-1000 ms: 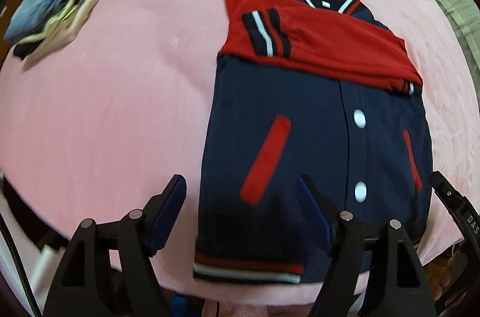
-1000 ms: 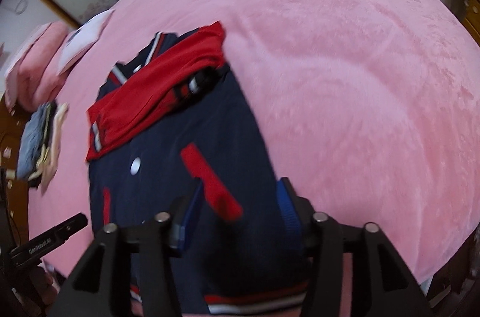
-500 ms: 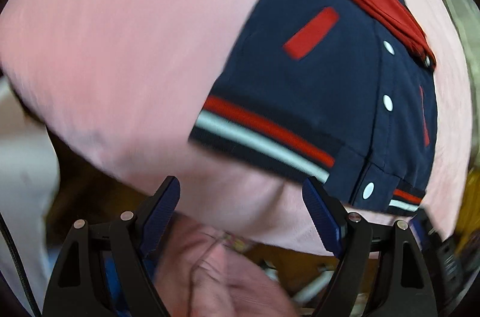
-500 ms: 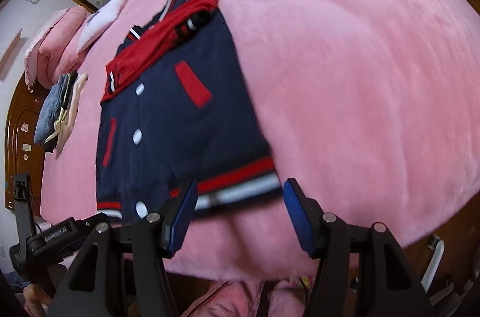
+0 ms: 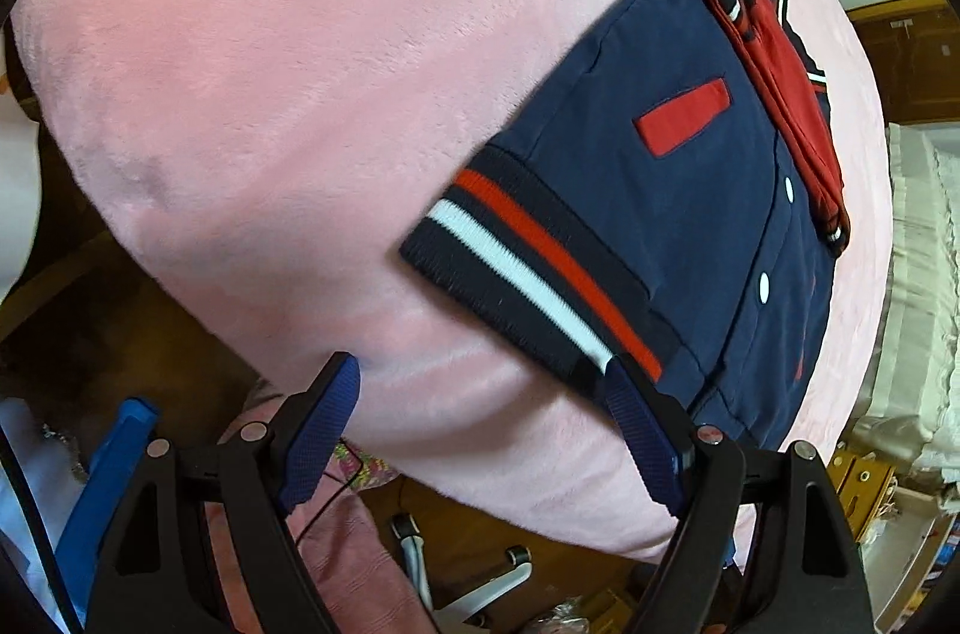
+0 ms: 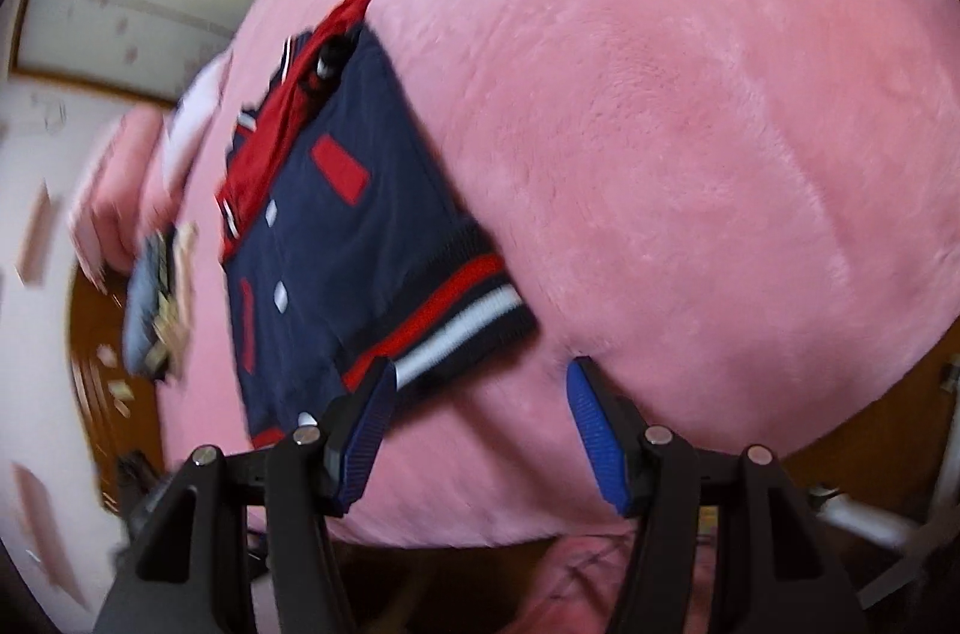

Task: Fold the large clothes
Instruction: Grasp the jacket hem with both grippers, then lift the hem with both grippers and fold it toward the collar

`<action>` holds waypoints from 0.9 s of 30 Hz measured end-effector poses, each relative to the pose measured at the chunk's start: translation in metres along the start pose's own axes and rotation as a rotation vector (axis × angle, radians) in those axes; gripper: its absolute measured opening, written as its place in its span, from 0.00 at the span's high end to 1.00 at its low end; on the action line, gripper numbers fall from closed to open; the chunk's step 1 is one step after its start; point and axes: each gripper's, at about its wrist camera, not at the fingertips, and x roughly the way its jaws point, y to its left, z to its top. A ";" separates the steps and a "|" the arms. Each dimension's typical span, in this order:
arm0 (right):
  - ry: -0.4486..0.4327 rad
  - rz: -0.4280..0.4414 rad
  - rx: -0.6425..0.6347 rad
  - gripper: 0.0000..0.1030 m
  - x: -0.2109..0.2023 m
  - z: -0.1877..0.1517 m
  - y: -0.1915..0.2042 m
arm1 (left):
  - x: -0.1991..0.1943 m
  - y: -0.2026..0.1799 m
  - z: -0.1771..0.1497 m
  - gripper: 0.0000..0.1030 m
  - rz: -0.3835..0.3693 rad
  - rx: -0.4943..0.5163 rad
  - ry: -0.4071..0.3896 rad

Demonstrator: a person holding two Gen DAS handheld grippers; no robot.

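Jacket (image 5: 678, 214) lies on the bed (image 5: 288, 82), what looks like clothes pile (image 6: 157, 298) beyond

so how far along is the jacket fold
Done: both red sleeves lie folded across the chest of the jacket, which lies flat on the pink blanket.
In hand: nothing. The left gripper and right gripper are both open near the striped hem, one toward each corner.
Left: probably grasping the hem and folding the body up toward the collar.
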 end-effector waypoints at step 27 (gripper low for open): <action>-0.055 0.374 0.064 0.90 -0.033 0.029 0.060 | -0.076 -0.038 0.033 0.95 -0.332 0.116 -0.255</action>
